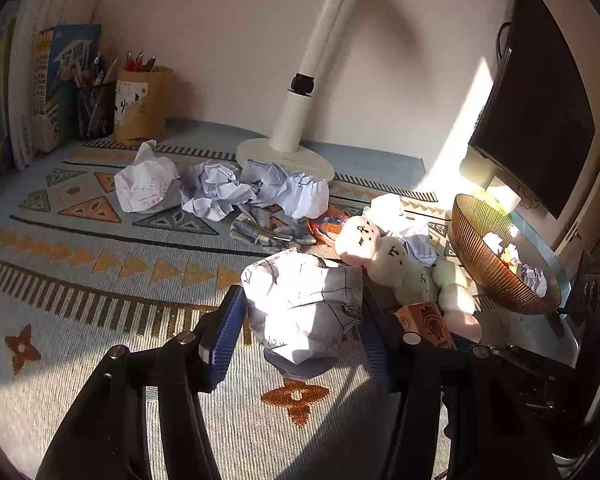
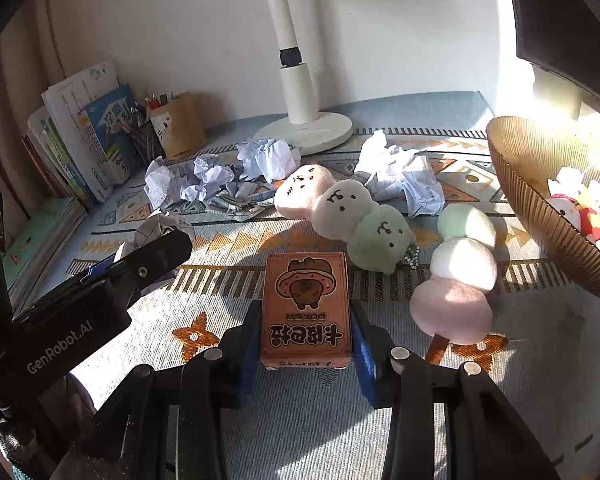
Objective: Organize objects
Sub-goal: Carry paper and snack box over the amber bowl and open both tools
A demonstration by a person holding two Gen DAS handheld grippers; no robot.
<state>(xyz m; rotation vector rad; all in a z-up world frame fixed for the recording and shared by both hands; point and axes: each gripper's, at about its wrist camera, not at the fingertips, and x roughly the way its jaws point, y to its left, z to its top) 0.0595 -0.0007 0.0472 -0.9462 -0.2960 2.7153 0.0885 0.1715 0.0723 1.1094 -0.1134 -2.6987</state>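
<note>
- Your left gripper has its blue fingers closed on a crumpled paper ball marked with ruled lines; the ball sits between both pads, over the patterned cloth of the surface.
- Your right gripper has its fingers pressed against both sides of a small orange card box printed with a cartoon animal, held just above the cloth.
- More crumpled paper lies in a loose heap near the round base of the white lamp.
- Two plush dango skewers lie between that heap and the bowl: one with faces, the other plain and just right of the box.
- The ribbed amber bowl stands tilted at the right edge, with paper and a small red-and-white toy inside.
- Books and two pen holders stand at the back left, against the wall.
</note>
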